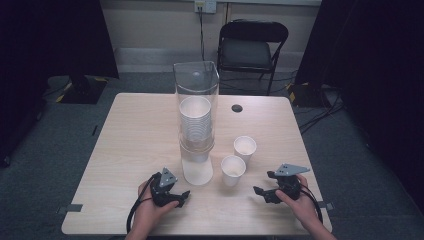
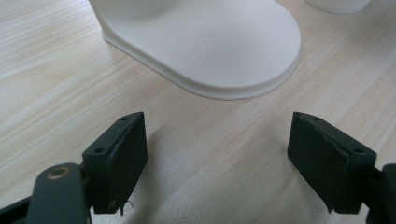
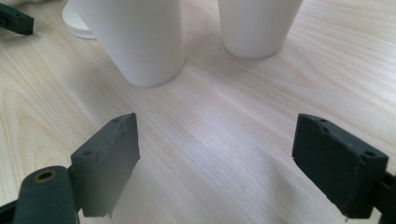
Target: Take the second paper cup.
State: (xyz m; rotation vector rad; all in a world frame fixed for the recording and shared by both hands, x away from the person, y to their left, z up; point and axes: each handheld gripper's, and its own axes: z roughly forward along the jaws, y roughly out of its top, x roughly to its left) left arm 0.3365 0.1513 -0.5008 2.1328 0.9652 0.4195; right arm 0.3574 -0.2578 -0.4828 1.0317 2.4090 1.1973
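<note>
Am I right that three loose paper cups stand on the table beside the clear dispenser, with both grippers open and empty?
Not quite: two loose cups stand there, not three, as the high view shows, the nearer cup and the farther cup, beside the clear dispenser. The rest holds: the left gripper and right gripper have their jaws apart with nothing between them.

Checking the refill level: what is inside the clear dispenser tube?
The clear dispenser tube holds a stack of white paper cups, rims nested, empty space above. The lowest cups are hidden behind the white base; their count is unclear.
</note>
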